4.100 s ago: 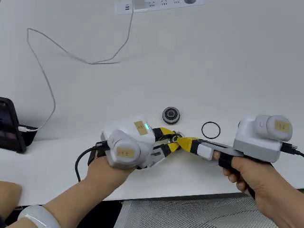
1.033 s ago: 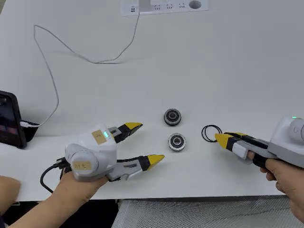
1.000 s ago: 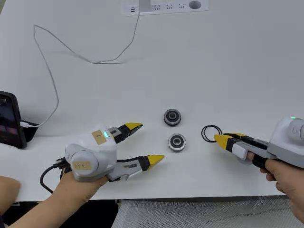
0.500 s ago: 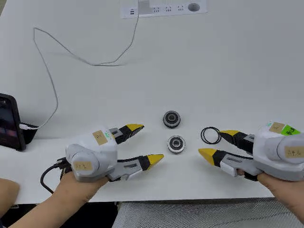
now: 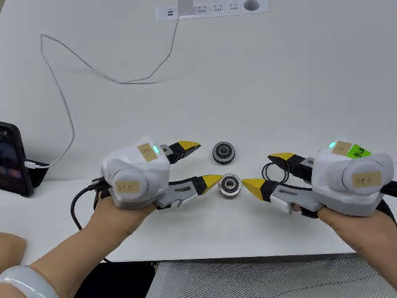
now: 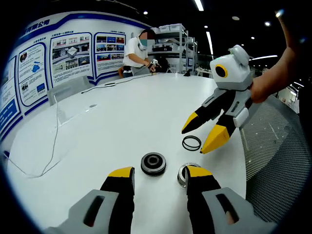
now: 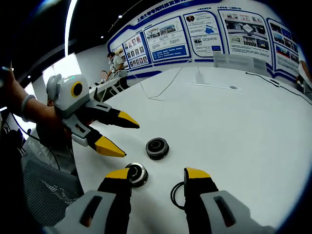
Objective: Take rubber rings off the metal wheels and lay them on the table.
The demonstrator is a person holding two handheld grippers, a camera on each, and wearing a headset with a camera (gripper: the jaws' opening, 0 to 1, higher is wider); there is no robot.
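Observation:
Two small wheels sit on the white table [image 5: 298, 81]. The far wheel [image 5: 224, 151] [image 6: 153, 163] [image 7: 157, 148] has a black outer band. The near wheel [image 5: 229, 184] [image 7: 136, 174] shows a bare silver rim, and in the left gripper view my jaw partly hides the near wheel [image 6: 181, 174]. Loose black rubber rings [image 5: 268, 172] [image 6: 191, 143] [image 7: 176, 192] lie right of the wheels. My left gripper [image 5: 203, 162] [image 6: 160, 171] [image 7: 124, 138] is open just left of the near wheel. My right gripper [image 5: 265, 170] [image 7: 157, 174] [image 6: 201, 134] is open just right of it, over the rings. Both hold nothing.
A black phone [image 5: 12, 162] stands at the left edge, with a white cable [image 5: 65, 118] running to a power strip [image 5: 214, 7] at the back. The table's front edge [image 5: 248, 253] is close below the grippers. A person [image 6: 136, 48] stands far behind.
My right gripper has opened and moved left toward the near wheel. My left gripper has moved right, its lower tip now close beside that wheel. Wheels and rings stayed put.

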